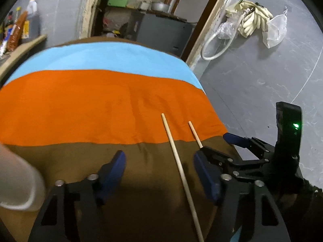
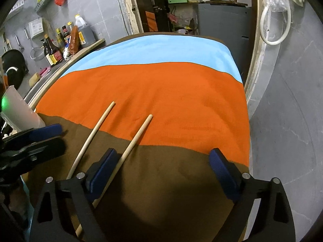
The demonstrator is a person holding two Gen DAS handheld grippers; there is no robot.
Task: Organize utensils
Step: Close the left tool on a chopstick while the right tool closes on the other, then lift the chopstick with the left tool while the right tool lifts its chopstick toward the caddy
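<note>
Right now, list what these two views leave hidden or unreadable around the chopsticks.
- Right chopstick: near end hidden behind the left gripper's finger, left wrist view.
- Left chopstick: near end hidden behind the right gripper, right wrist view.
- White container: blurred, cut by the left edge.
- Bottle labels: too small.

Right claw [image 2: 161, 173] jaws apart above striped cloth [image 2: 161, 90]; two chopsticks [image 2: 129, 151] parallel, one just beside left pad.
</note>
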